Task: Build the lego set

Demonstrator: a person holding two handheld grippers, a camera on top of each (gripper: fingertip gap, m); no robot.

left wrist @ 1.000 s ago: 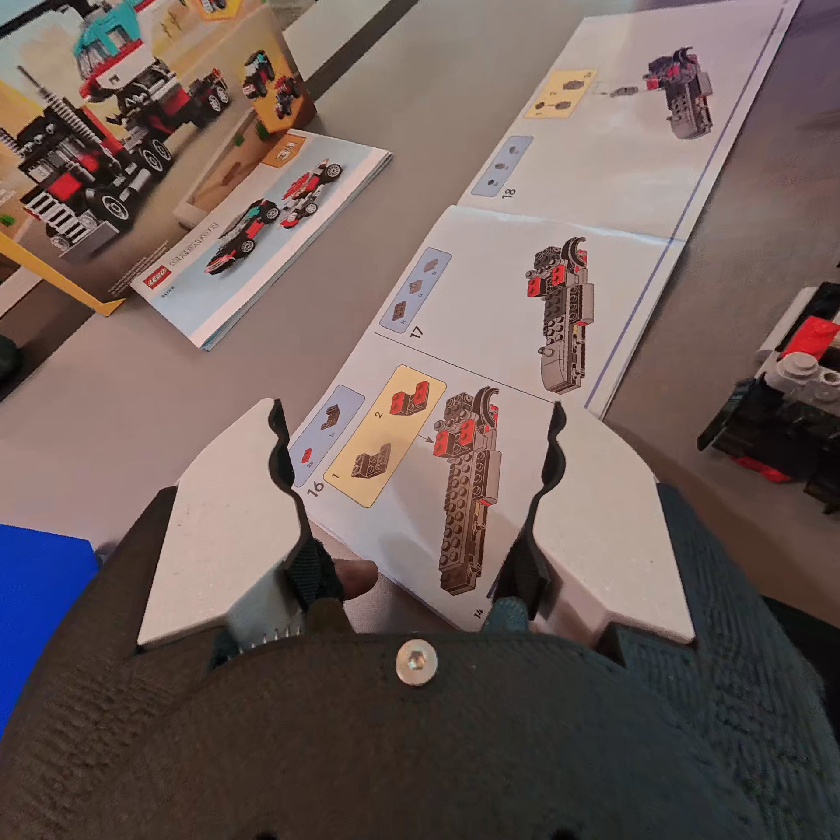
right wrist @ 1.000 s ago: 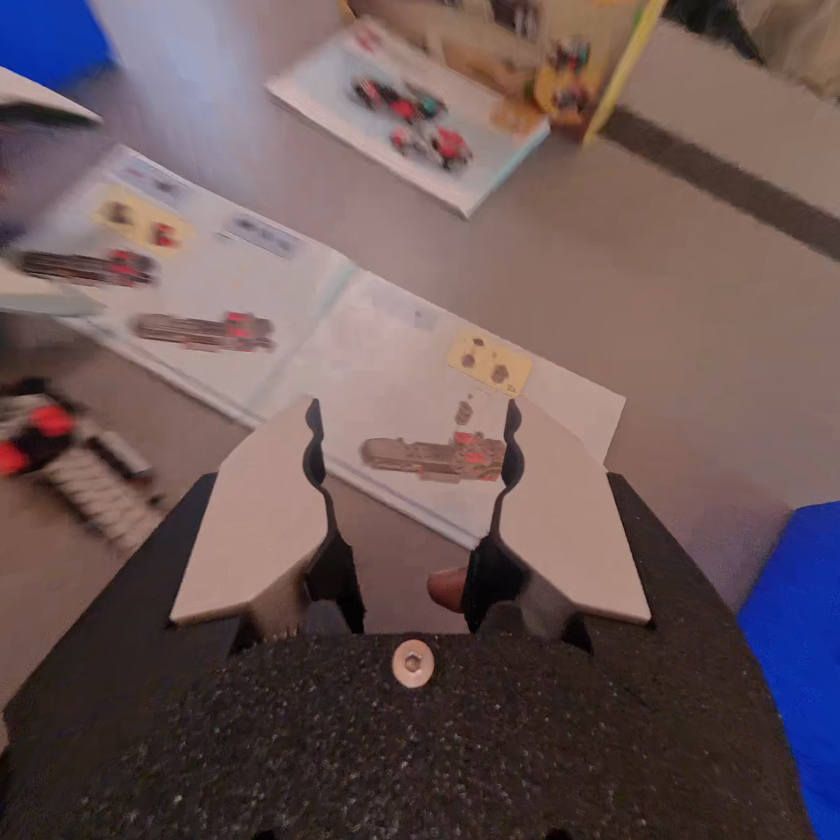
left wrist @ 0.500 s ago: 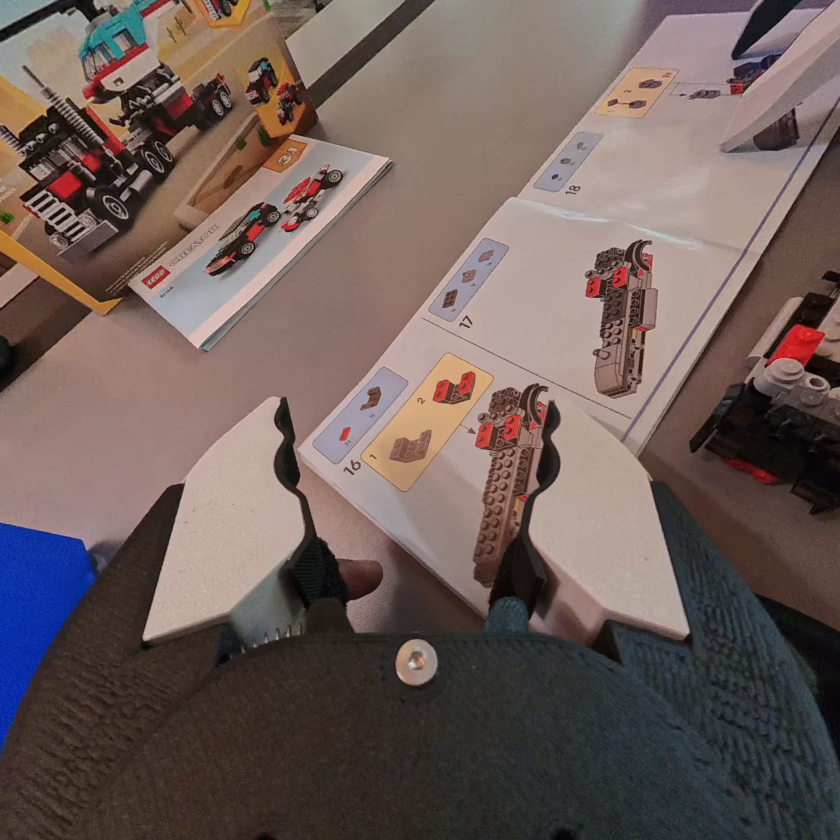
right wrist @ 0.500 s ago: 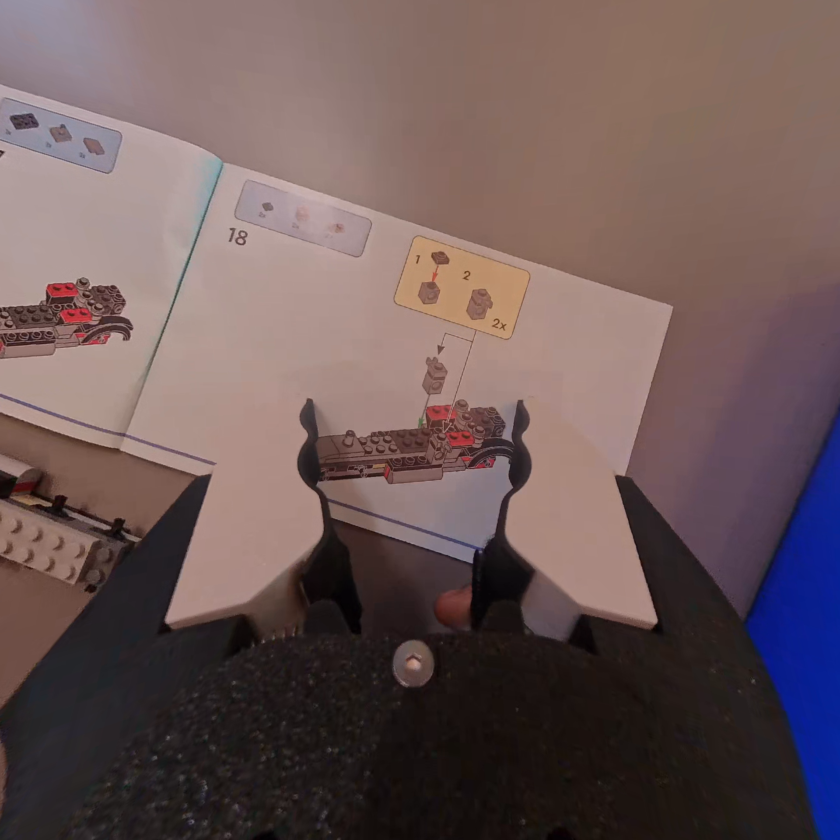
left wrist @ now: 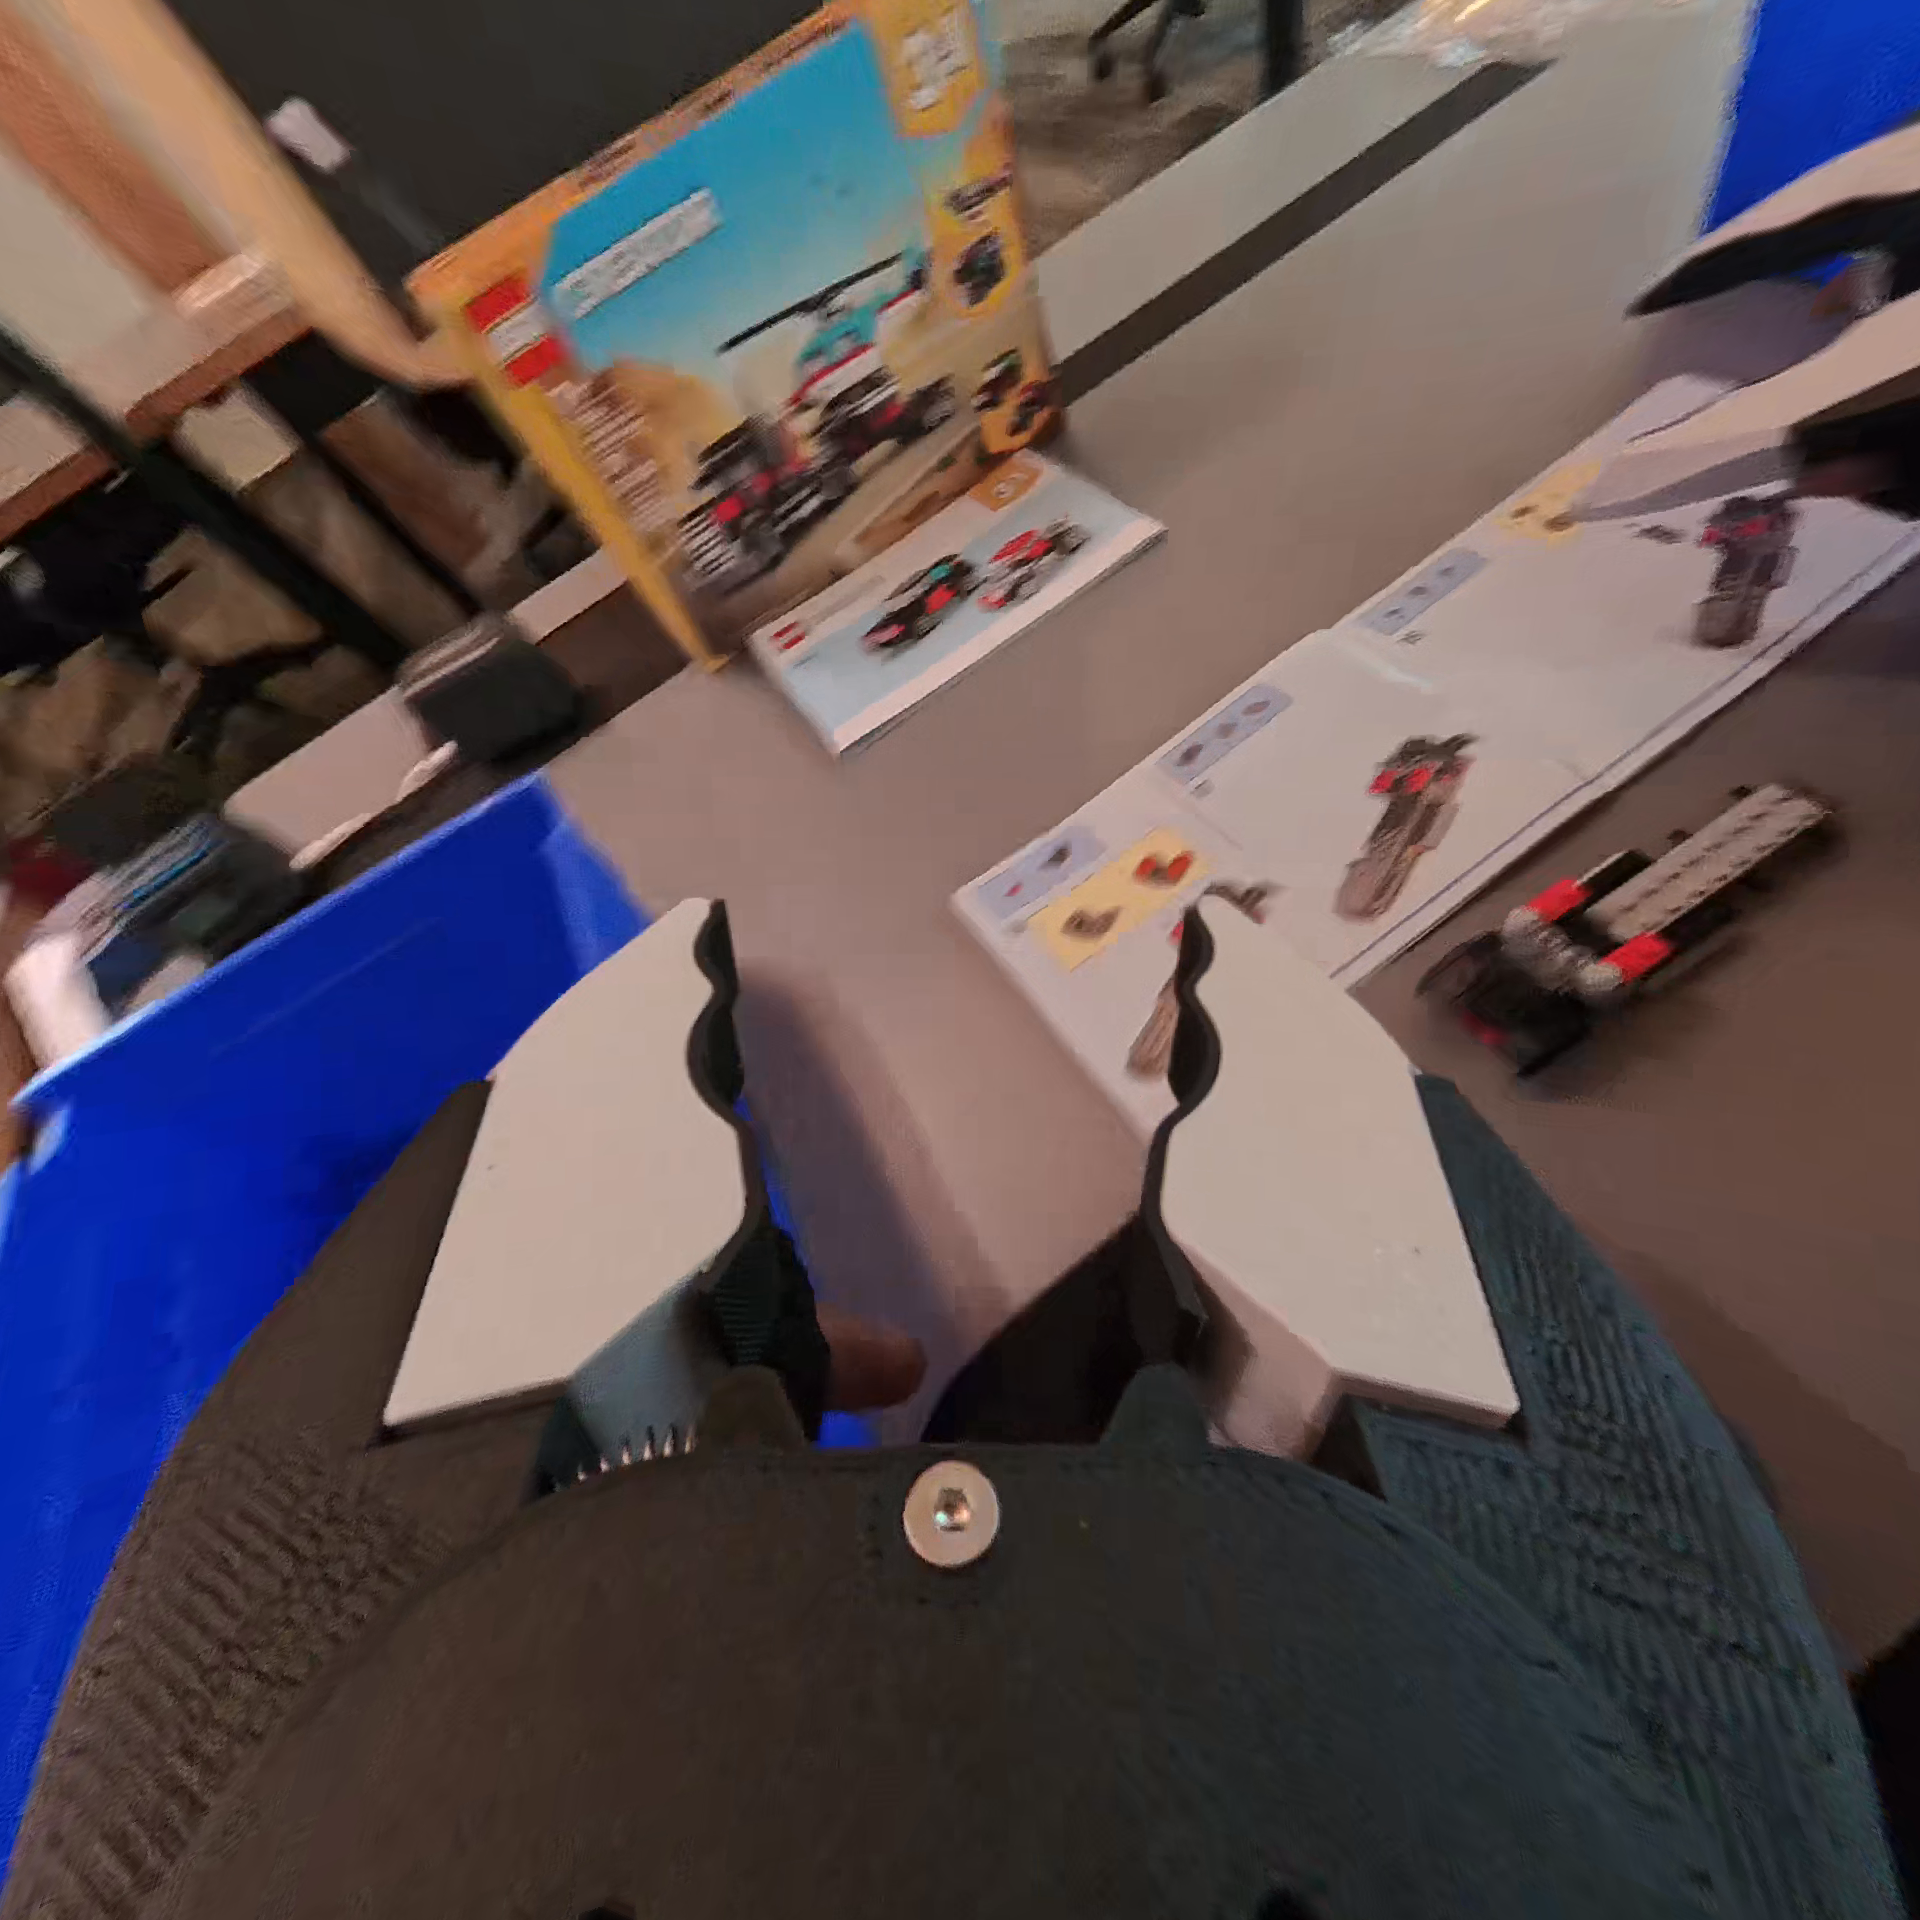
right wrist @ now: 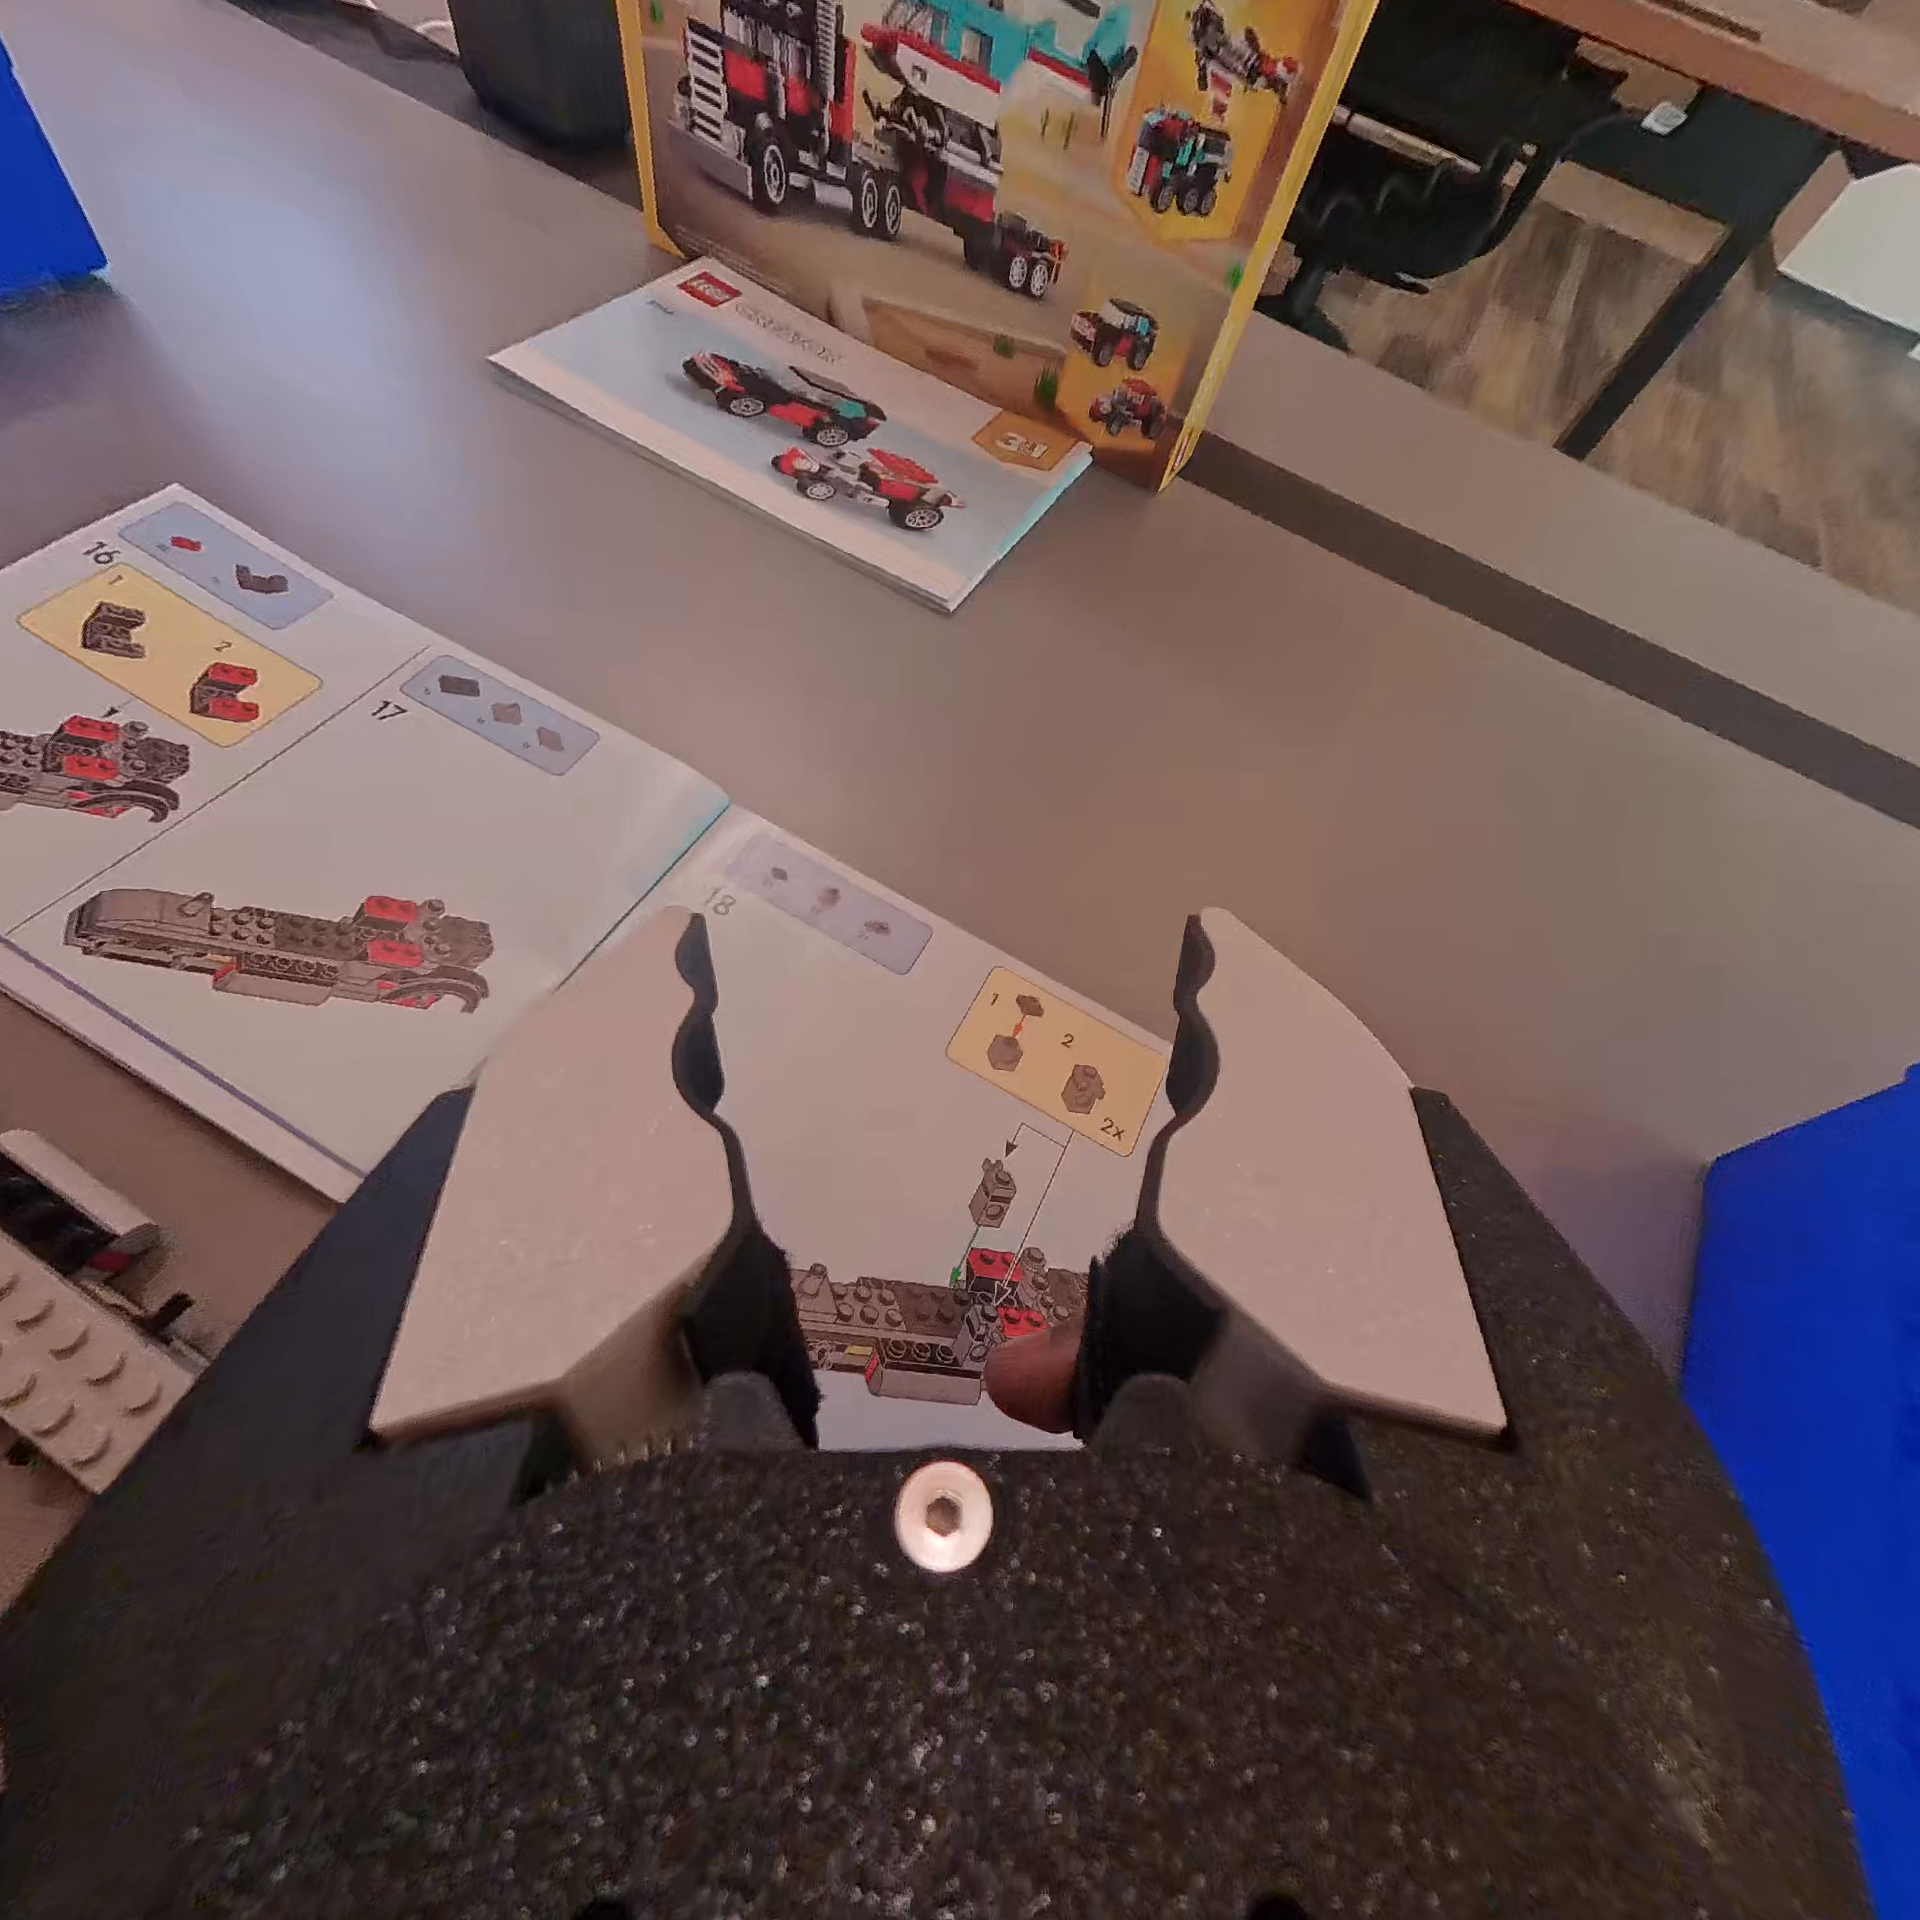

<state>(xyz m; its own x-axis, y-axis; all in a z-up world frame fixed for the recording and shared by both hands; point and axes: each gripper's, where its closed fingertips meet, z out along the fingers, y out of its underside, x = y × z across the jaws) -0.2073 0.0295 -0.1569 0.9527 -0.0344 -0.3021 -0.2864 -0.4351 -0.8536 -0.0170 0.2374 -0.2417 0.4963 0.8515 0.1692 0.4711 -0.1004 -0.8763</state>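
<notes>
Both handheld tongs hang released and empty above a grey table (right wrist: pixel 1299 727), the right gripper (right wrist: pixel 940 977) spread directly over the open instruction booklet (right wrist: pixel 343 831). The left gripper (left wrist: pixel 951 966), its view smeared by motion, hovers just off the open booklet's corner beside a blue bin (left wrist: pixel 239 1091). The half-built lego truck (left wrist: pixel 1600 925), black, grey and red, lies just beside the open booklet's near edge. Beyond the booklet a closed manual (right wrist: pixel 800 436) rests against what appears to be the upright set box (right wrist: pixel 977 177).
</notes>
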